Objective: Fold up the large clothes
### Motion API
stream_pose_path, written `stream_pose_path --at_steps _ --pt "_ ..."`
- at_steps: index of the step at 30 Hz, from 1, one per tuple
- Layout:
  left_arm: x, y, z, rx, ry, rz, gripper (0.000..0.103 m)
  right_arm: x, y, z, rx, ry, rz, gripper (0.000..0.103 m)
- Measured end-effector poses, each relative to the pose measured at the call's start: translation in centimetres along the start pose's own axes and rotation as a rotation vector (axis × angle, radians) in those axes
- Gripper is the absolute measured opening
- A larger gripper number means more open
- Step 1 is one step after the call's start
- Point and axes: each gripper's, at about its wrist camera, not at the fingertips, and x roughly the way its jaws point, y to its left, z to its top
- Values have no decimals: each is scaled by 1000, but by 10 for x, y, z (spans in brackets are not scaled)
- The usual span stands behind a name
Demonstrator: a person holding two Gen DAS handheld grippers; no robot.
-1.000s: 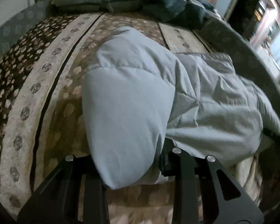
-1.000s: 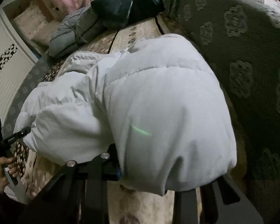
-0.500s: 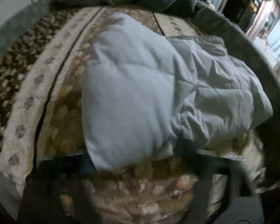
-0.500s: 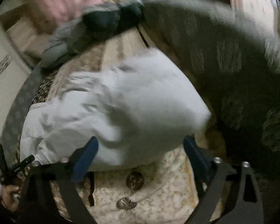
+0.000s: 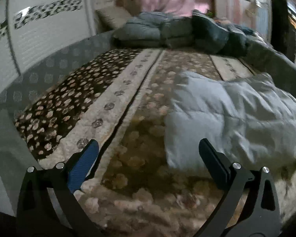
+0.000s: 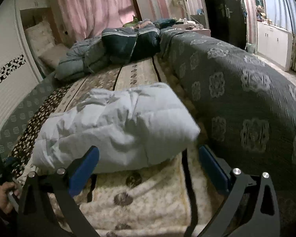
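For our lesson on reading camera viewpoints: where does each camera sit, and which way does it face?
Left wrist: on the left gripper, looking up the patterned bed cover; its open fingers show; white puffy jacket at right.
Right wrist: on the right gripper, facing the jacket head-on; open fingers and the left hand show.
Shared: jacket, bed cover, folded dark clothes.

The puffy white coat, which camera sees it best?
The right wrist view: the white coat lies whole and folded, mid-picture, on the bed. The left wrist view shows it blurrier, pushed to the right edge.
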Motion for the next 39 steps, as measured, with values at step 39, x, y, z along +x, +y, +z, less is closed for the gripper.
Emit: stream_pose_path --at_steps 39 --pt "-34 -104 -29 49 -117 -172 100 -28 19 -23 -116 -53 -61 101"
